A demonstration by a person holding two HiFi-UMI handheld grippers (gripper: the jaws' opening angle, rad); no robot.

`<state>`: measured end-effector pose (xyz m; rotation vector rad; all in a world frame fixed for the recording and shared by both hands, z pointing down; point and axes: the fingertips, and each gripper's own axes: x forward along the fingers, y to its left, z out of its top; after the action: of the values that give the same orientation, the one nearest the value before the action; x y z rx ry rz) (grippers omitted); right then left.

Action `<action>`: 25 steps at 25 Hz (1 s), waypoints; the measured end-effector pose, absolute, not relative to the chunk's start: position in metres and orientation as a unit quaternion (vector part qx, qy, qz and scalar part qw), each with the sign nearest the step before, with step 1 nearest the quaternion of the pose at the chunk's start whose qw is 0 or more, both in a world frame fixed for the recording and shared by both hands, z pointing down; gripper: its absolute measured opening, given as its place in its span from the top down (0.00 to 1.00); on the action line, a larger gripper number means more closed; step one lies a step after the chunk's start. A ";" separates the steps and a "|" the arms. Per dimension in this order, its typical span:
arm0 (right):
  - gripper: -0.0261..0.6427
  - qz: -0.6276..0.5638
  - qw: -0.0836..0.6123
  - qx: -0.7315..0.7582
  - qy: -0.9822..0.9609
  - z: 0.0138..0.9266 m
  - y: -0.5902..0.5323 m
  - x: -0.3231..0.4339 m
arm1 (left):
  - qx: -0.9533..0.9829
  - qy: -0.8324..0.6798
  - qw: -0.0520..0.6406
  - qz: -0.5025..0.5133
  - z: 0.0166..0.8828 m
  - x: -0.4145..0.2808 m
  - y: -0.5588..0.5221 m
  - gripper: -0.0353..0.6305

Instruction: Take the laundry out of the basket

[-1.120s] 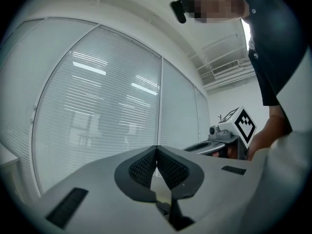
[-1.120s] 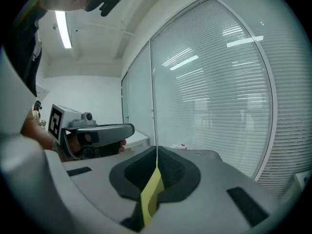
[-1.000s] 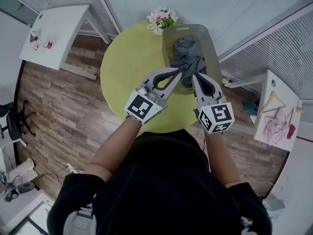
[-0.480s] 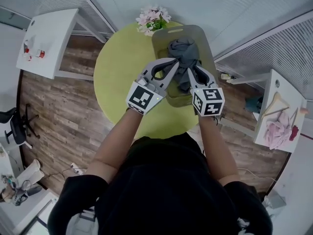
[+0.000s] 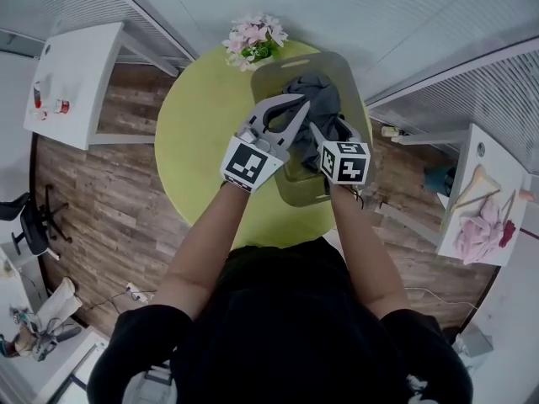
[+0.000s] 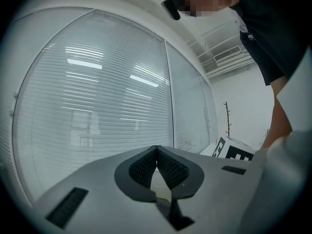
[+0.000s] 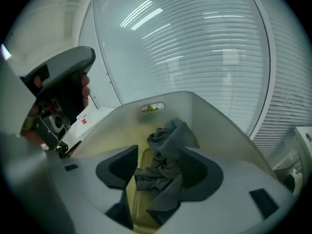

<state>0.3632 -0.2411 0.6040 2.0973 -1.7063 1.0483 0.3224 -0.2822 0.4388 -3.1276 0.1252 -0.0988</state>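
Right gripper point(image 7: 157, 172) is angled down into the basket point(image 5: 354, 78). Its jaws have just been opening and now stand apart. Grey laundry point(image 7: 168, 140) is heaped inside the basket, with a fold lying between the jaws, unpinched. Left gripper point(image 6: 157, 152) is closed on nothing, level, by the basket's left rim. Suggest: push into the thickest fold, stay clear of the basket wall, clamp, lift straight up.

Laundry point(image 5: 313, 93) is looking dark grey in a see-through greyish basket point(image 5: 290, 61). The round table point(image 5: 202, 141) is glowing yellow-green, the flowers point(image 5: 253, 36) are showing pink over green leaves. The left gripper point(image 5: 301, 101) and right gripper point(image 7: 158, 155) are looking grey, wearing black-and-white square-marker cubes. The floor point(image 5: 93, 200) is showing brown wood planks.
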 end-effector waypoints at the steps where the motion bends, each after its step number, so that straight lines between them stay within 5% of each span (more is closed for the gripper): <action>1: 0.57 0.369 0.120 0.717 -0.579 0.613 -0.244 0.364 | -0.999 0.042 0.003 -0.033 0.441 0.326 -0.286 0.93; 7: 0.46 0.421 0.135 0.708 -0.550 0.658 -0.256 0.373 | -0.998 0.047 -0.008 -0.035 0.457 0.348 -0.297 0.93; 25: 0.38 0.456 0.228 0.702 -0.498 0.734 -0.279 0.404 | -0.997 0.062 -0.023 -0.043 0.471 0.368 -0.321 0.93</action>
<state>0.4044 -0.2793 0.7337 1.9332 -1.3711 1.2555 0.3681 -0.3206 0.4713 -3.1788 0.1970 -0.1383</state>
